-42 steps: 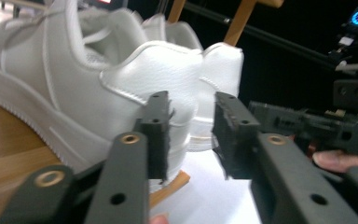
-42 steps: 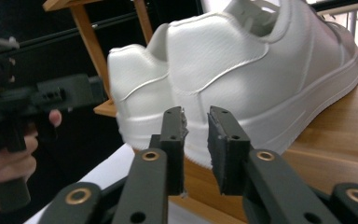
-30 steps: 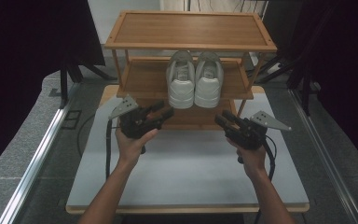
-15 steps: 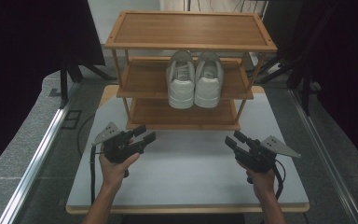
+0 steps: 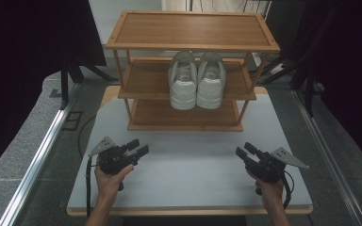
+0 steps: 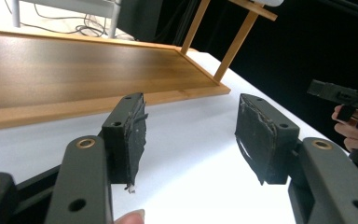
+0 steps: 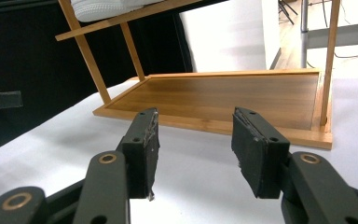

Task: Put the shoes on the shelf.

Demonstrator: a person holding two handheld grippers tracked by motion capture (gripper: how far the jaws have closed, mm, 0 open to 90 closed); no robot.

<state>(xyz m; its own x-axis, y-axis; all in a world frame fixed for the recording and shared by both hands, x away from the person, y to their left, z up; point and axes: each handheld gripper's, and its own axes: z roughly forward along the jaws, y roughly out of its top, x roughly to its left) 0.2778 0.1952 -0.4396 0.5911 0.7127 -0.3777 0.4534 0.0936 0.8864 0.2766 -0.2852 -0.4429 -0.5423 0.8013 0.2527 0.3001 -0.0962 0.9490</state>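
Observation:
A pair of white sneakers (image 5: pixel 197 80) stands side by side on the middle shelf of a three-tier wooden rack (image 5: pixel 188 29). My left gripper (image 5: pixel 139 147) is held low over the white table (image 5: pixel 193 172) at the front left, pointing toward the rack. Its jaws have just been opening and stand wide with nothing between them (image 6: pixel 191 126). My right gripper (image 5: pixel 244 149) hovers at the front right, also aimed at the rack. Its jaws have just been opening too, and the gap is empty (image 7: pixel 196 140). The rack's bottom shelf (image 7: pixel 223 98) lies ahead of both.
The rack takes up the far half of the table. Black curtains hang on both sides, and a metal rail (image 5: pixel 37 160) runs along the floor at the left. Stand legs (image 5: pixel 306 70) rise beside the rack's right side.
Both hands have drawn back from the rack toward the table's near edge, lower and farther apart. Both pairs of jaws stand wider than before.

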